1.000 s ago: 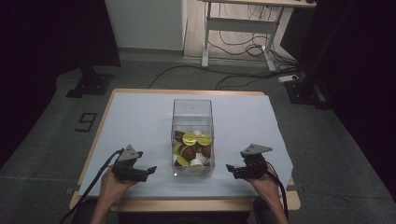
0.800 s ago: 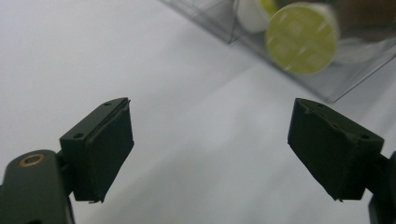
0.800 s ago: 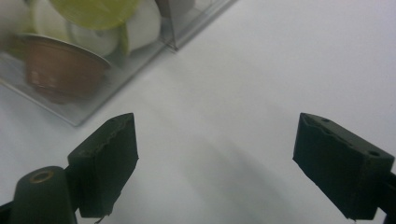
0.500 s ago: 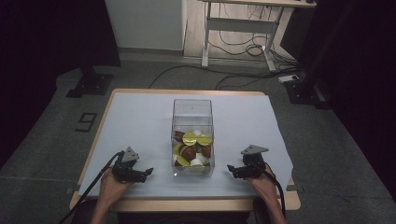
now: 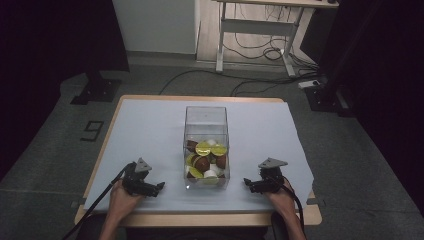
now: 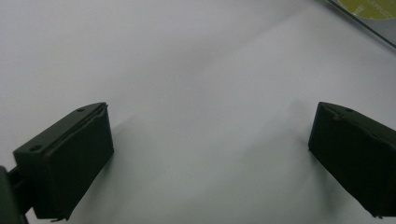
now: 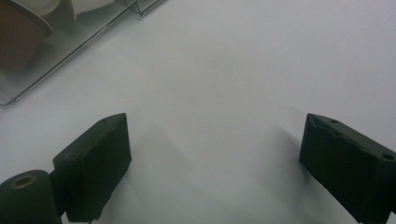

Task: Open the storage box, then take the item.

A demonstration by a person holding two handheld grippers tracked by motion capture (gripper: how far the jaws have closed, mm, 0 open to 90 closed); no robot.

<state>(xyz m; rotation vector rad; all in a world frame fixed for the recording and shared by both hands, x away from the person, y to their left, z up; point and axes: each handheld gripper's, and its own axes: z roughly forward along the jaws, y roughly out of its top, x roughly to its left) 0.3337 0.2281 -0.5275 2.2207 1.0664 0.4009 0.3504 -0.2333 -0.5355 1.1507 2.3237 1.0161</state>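
A clear plastic box (image 5: 206,145) stands mid-table, holding several brown, yellow and white capsules (image 5: 204,161). My left gripper (image 5: 159,187) lies low over the pale sheet to the box's left, pointing at it. Its jaws stand open and have just been opening, with nothing between them (image 6: 212,116). A yellow capsule behind the box wall (image 6: 369,11) shows at that view's top right. My right gripper (image 5: 247,184) lies to the box's right, also pointing at it. It is open with bare sheet between its jaws (image 7: 215,122), which have just been opening. The box corner (image 7: 70,32) lies at upper left there.
The pale sheet (image 5: 150,130) covers a wooden table whose near edge (image 5: 200,219) runs under both forearms. Behind the table on the floor are a desk frame (image 5: 255,35), cables (image 5: 210,75) and dark stand bases (image 5: 97,92).
Both grippers have sunk a little toward the sheet near the front edge. The box and its capsules have not moved.
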